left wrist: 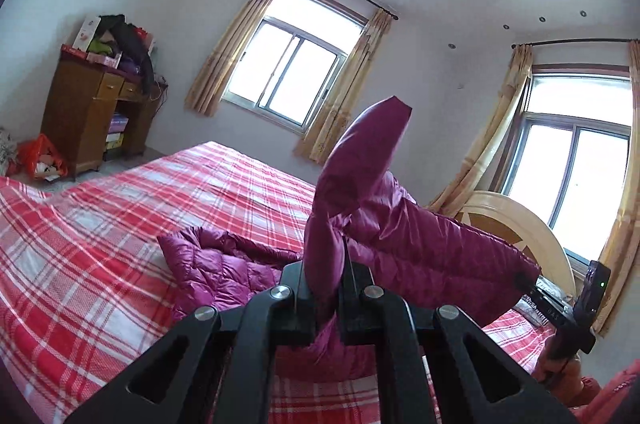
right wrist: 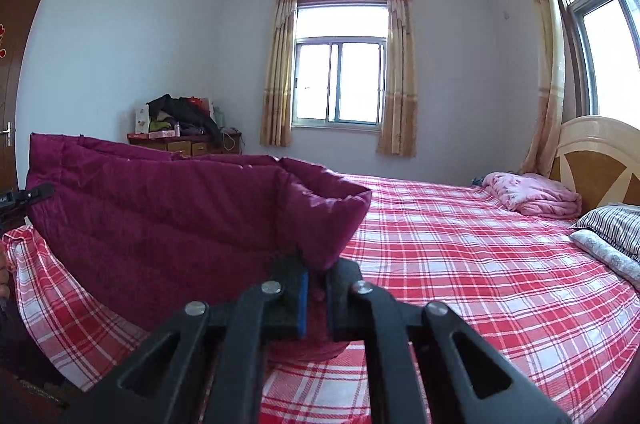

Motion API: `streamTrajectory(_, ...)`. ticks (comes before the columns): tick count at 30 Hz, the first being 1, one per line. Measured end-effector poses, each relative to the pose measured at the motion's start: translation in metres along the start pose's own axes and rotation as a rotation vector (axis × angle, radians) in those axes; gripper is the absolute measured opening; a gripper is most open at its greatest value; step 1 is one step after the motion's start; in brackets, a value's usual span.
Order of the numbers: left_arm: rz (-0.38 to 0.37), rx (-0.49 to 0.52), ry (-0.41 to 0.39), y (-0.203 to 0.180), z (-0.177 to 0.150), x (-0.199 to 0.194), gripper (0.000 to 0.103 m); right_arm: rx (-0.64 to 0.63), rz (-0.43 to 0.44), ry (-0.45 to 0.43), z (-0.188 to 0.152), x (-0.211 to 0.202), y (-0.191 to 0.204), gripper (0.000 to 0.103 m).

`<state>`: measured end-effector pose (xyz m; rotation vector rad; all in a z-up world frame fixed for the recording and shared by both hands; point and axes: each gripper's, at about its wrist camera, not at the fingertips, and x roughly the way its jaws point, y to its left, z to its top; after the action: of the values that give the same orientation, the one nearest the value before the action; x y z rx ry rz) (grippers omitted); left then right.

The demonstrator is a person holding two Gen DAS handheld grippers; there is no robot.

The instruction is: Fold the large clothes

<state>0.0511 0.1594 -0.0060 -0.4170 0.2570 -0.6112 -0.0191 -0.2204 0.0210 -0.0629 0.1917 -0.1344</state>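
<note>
A magenta quilted down jacket [left wrist: 432, 248] is held up above the red plaid bed [left wrist: 120, 224]. My left gripper [left wrist: 326, 284] is shut on a bunched edge of the jacket, and a flap stands up above the jaws. My right gripper [right wrist: 316, 288] is shut on another edge of the jacket [right wrist: 168, 216], which stretches out to the left. The right gripper also shows at the right of the left wrist view [left wrist: 532, 286], clamped on the jacket's corner. The left gripper shows at the left edge of the right wrist view [right wrist: 36, 194]. Part of the jacket still rests on the bed [right wrist: 480, 264].
A folded pink blanket [right wrist: 532, 194] and striped pillows [right wrist: 616, 224] lie by the wooden headboard [right wrist: 600, 156]. A cluttered wooden dresser [left wrist: 92, 112] stands against the far wall beside an orange bag [left wrist: 40, 156]. Curtained windows [right wrist: 340, 84] are behind the bed.
</note>
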Motion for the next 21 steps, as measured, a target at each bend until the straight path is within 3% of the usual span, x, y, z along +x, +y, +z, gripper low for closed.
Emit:
streamTrajectory(4, 0.000, -0.054, 0.053, 0.015, -0.019, 0.006, 0.006, -0.010, -0.007, 0.065, -0.015, 0.011, 0.000, 0.008)
streamTrajectory(8, 0.079, -0.084, 0.118, 0.035, -0.025, 0.028, 0.006, -0.005, -0.011, 0.127, -0.022, 0.047, -0.003, 0.008)
streamTrajectory(14, 0.169, -0.048, 0.138, 0.051, 0.011, 0.076, 0.006, -0.023, -0.008, 0.120, -0.001, 0.111, -0.011, 0.008)
streamTrajectory(17, 0.233, 0.002, 0.152, 0.057, 0.030, 0.119, 0.006, -0.021, -0.014, 0.130, 0.016, 0.160, -0.011, 0.008)
streamTrajectory(21, 0.298, -0.023, 0.182, 0.083, 0.035, 0.170, 0.006, -0.020, -0.048, 0.176, 0.017, 0.221, -0.007, 0.008)
